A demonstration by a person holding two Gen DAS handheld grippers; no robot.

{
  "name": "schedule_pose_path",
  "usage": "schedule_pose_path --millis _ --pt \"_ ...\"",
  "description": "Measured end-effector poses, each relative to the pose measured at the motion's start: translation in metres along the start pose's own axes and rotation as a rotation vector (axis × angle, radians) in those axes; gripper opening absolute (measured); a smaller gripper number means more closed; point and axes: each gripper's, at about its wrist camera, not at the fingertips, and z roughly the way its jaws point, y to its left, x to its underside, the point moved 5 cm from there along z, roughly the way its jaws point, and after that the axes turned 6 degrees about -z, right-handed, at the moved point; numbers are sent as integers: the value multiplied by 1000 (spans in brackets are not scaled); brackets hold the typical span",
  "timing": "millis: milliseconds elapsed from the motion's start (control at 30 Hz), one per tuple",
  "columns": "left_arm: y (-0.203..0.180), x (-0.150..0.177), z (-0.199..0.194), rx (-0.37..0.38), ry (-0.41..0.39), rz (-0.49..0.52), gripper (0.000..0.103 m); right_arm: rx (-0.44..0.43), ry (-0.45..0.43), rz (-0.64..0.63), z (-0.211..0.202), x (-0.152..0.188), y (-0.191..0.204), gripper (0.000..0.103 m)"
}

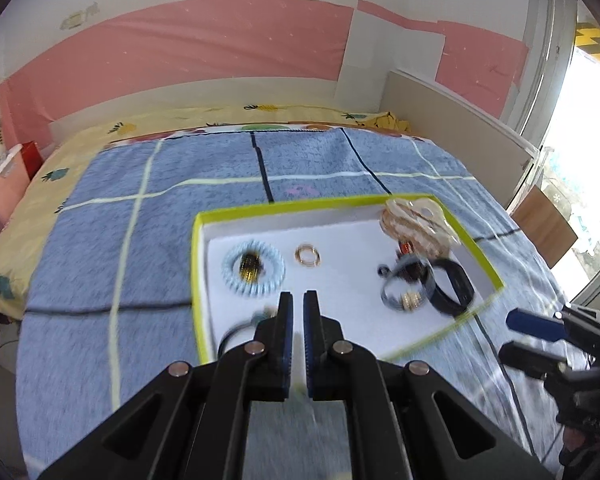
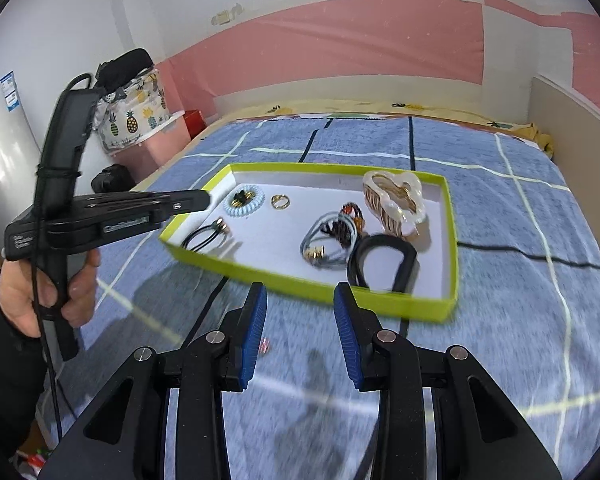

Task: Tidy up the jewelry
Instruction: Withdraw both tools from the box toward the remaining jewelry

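Two grippers are up over the blue checked blanket. My left gripper is clenched, blue pads nearly touching, nothing visible between them; it hangs over the near-left part of the green-rimmed tray. My right gripper stands parted and empty, short of the tray's near rim.

Tray contents, all on its white floor:
- pale blue coil hair tie, far left, dark item inside it
- gold ring just beside it
- black cord piece, near left corner
- grey hair ties, middle, tangled
- black band, near right
- cream claw clip, far right

My left hand grips its handle.
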Motion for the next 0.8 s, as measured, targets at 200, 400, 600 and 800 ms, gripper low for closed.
schedule_pose_path --millis 200,400,600,800 --pt "-6 35 -43 -15 -22 9 5 -8 -25 19 -32 27 9 36" --pt "-11 68 -76 -2 -37 3 5 -5 -38 24 -58 53 20 36" --pt "-12 97 -97 14 -44 0 17 -13 -55 29 -76 68 31 36" --pt "-17 117 -103 23 -35 15 22 -19 -50 -7 -81 75 46 36"
